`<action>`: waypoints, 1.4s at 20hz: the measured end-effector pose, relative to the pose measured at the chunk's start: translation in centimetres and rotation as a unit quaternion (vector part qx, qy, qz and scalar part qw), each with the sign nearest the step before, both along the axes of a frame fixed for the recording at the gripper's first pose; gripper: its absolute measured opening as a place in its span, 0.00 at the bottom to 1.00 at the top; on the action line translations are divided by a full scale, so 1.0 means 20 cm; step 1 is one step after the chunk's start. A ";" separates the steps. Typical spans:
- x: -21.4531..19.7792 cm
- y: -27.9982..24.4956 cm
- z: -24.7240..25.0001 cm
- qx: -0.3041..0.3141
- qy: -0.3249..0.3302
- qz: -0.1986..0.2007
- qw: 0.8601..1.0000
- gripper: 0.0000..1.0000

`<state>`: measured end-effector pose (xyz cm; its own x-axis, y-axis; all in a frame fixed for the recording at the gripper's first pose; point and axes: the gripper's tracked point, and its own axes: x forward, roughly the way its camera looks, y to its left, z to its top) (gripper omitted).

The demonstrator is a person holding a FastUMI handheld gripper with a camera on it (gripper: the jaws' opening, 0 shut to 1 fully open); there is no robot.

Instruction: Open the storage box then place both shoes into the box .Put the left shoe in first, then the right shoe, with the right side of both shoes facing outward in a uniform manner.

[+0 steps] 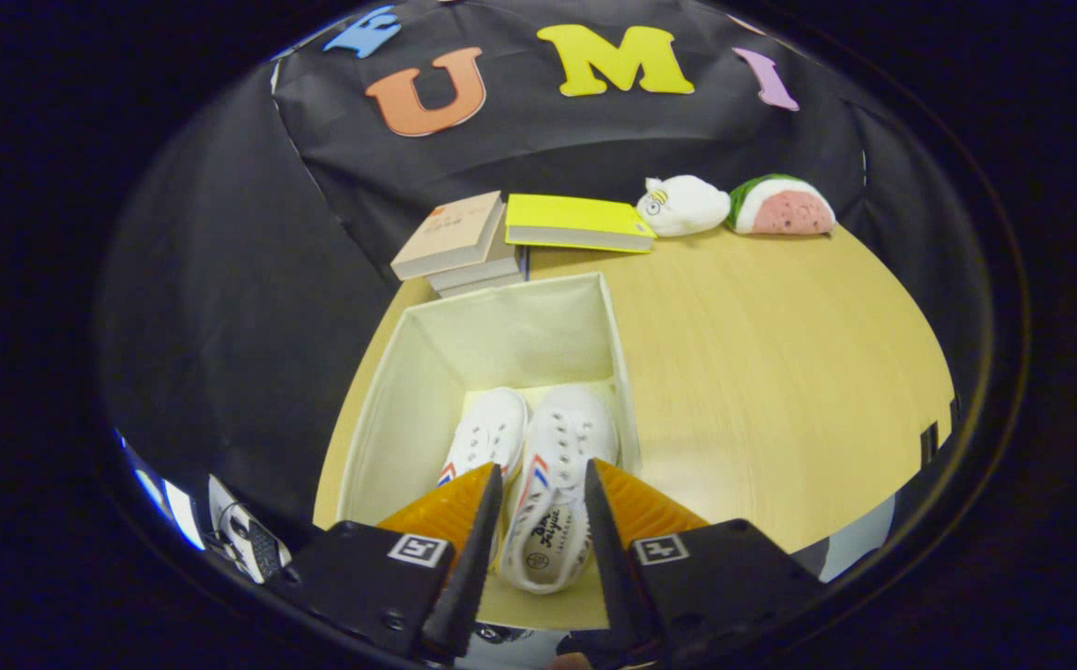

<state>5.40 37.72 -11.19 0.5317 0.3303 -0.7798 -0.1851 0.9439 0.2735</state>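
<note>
Gripper (543, 484) fingers were seen spread on either side of the right shoe (557, 484), apparently not pressing it, though contact was hard to judge. Both shoes were lying in the open storage box (389, 409) at lower centre, the left shoe (490, 433) alongside, on the tabletop (780, 372).

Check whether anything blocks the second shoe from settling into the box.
Nothing visible does: the open box holds the first shoe, and the second shoe lies beside it between the gripper jaws.
</note>
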 end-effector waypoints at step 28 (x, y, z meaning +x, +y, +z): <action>-0.23 -1.24 0.27 -0.037 -0.447 -0.082 0.890 0.99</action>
<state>0.82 12.94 -5.89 0.9872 0.1553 -0.0375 -0.1546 0.9877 0.0218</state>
